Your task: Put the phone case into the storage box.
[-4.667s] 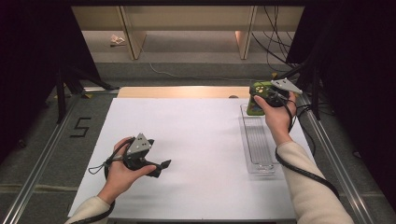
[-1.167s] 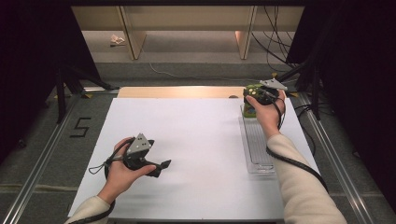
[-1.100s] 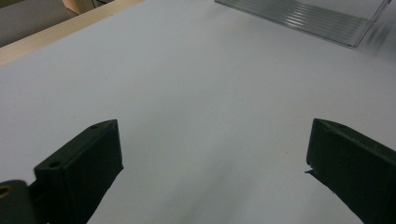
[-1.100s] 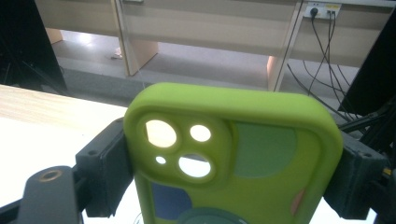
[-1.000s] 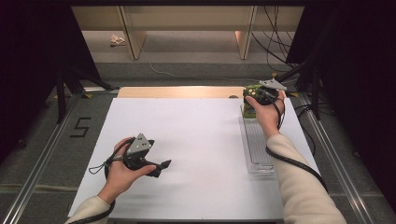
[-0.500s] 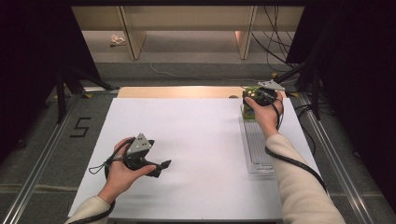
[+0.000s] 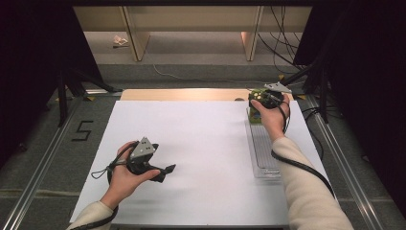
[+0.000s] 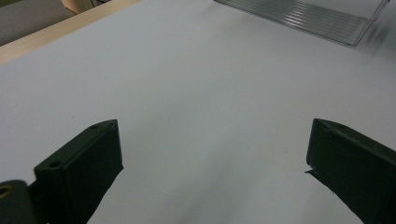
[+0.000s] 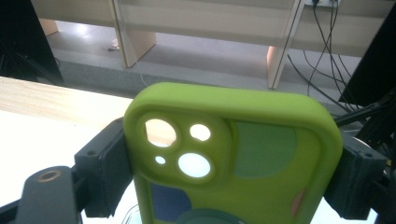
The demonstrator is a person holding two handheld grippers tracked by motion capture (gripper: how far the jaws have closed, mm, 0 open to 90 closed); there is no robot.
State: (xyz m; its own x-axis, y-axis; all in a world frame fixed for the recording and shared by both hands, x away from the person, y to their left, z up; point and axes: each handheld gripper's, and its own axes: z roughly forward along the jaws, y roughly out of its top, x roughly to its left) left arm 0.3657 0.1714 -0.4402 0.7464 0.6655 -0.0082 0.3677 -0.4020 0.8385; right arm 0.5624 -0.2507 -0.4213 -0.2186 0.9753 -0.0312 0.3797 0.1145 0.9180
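My right gripper (image 7: 262, 99) is at the far right of the white table, over the far end of a clear tray (image 7: 265, 153). It is shut on a lime-green phone case (image 9: 233, 154), with the black pads (image 9: 105, 163) pressing on its two long sides. The case stands upright with its camera cut-outs at the upper left and its lower part out of frame. A bit of green case (image 7: 253, 116) shows beside the hand. My left gripper (image 7: 165, 173) rests low on the near left of the table and is open, with nothing between its jaws (image 8: 212, 172).
The clear ribbed tray (image 8: 308, 16) lies lengthwise along the table's right side. A strip of bare wood (image 7: 182, 94) runs along the far edge. Beyond it are floor, wooden furniture legs and cables. Metal rails flank the table.
Since the oldest frame my right hand has shifted slightly left and farther away with the case. Over the last second neither hand has moved.
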